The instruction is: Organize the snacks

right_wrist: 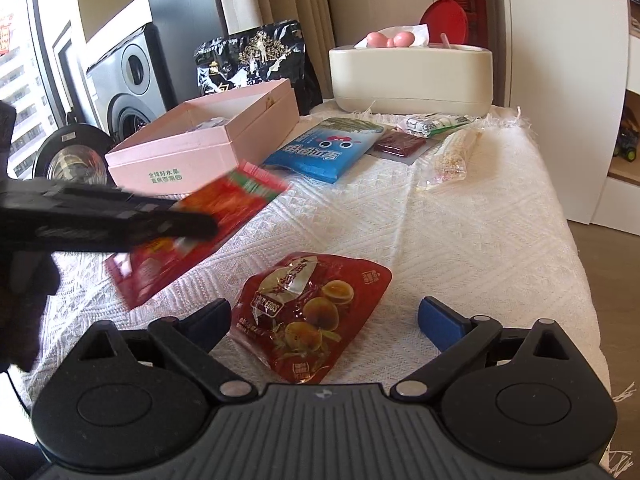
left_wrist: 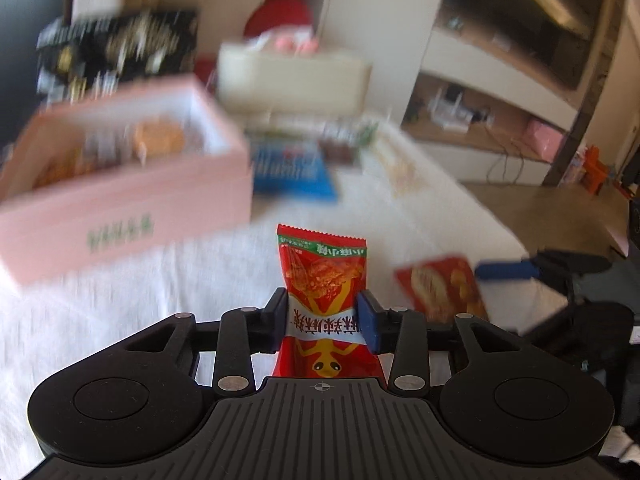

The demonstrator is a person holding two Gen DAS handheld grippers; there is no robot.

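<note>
A red snack packet (left_wrist: 320,300) printed with a yellow frog figure and Chinese characters was clamped between the pads of the left gripper (left_wrist: 323,316), low in the centre of the left wrist view, raised off the white woven cloth (left_wrist: 120,300). In the right wrist view the right gripper (right_wrist: 324,320) stood wide apart at the bottom of the frame, pressing on nothing, with a red pouch (right_wrist: 312,316) lettered "QUAIL EGGS" lying flat on the cloth between its fingers. A pink box (right_wrist: 208,140) with small green characters on its front wall was seen open at the upper left, some packets already inside. Beside it lay a blue packet (right_wrist: 324,148) with a cartoon face, a dark red sachet (right_wrist: 400,144) and a clear wrapped stick (right_wrist: 452,156). A black bag (right_wrist: 256,60) with gold print and a cream container (right_wrist: 412,76) stood behind. The blurred left gripper crossed the left of that view, partly hiding the box front.
</note>
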